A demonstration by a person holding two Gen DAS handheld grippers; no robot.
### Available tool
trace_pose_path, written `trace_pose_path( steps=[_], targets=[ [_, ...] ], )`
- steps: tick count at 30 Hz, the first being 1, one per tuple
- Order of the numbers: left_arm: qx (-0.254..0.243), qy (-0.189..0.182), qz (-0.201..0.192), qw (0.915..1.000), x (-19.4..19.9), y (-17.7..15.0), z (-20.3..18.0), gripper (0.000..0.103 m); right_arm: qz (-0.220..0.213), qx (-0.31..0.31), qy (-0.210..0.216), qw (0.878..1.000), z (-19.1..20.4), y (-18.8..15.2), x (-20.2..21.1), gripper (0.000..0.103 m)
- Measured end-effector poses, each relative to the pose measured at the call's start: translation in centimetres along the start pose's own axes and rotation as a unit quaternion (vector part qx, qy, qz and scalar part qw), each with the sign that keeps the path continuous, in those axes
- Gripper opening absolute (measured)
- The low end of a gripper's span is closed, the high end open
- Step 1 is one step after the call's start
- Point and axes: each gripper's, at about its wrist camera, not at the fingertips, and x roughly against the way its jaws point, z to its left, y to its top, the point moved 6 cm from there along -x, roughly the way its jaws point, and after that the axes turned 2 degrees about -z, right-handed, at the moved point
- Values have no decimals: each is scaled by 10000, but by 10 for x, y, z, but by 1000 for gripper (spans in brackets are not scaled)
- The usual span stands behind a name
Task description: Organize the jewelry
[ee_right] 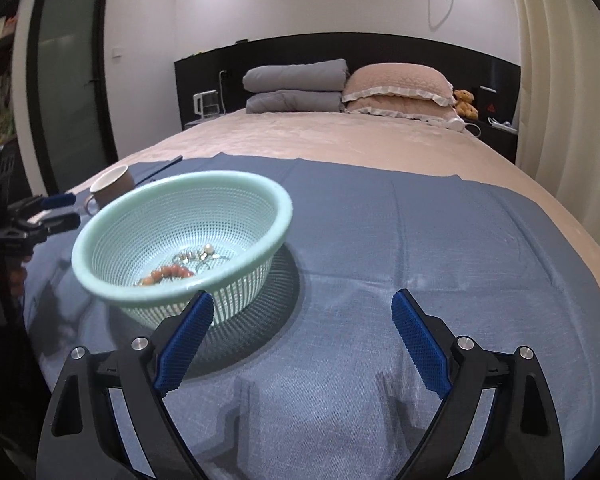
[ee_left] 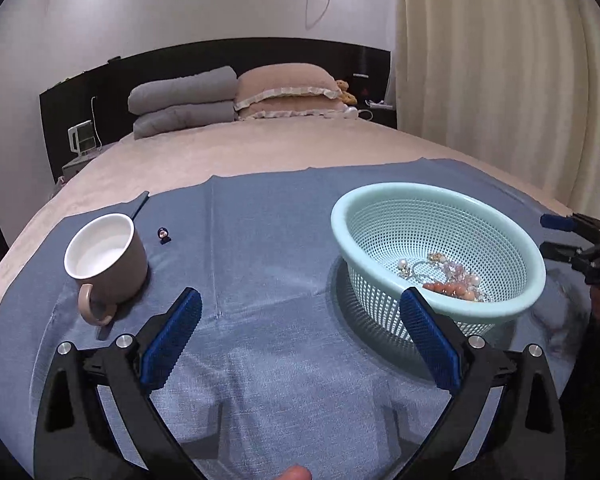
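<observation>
Plainly, both the left gripper (ee_left: pixel 300 316) and right gripper (ee_right: pixel 302 318) hover with jaws spread wide, holding nothing. The jewelry (ee_left: pixel 448 278) lies tangled in the mint basket (ee_left: pixel 512 312) on the blue cloth (ee_left: pixel 268 240), right of the cup (ee_left: pixel 108 264). Pinching one strand could drag up others, or tip the light basket on the soft bed (ee_left: pixel 228 148).

Dim rm, fisheye warp, basket blurred.
</observation>
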Motion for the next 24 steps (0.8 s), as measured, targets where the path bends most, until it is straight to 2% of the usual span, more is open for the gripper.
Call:
trace_pose_path(
  steps=[3,8,12,16,24],
  targets=[
    [118,-52,63,9999,-10,-4,1,97,111,-16,27,9999,-8,-6,-9,86],
    [-174,7,129,9998,-21,-14,1,97,181,227,111,9995,-11,-13,-21,86],
    [-138,3,227,9996,-28,-24,4,97,350,319,291,9985,-4,-20,-32,86],
    [-310,179,386,9986,-39,-34,3,97,578,358,362,9970,0,-25,-40,86],
    [-352,27,599,9976,-50,-44,0,97,686,431,360,9961,6,-27,-43,85]
  ],
)
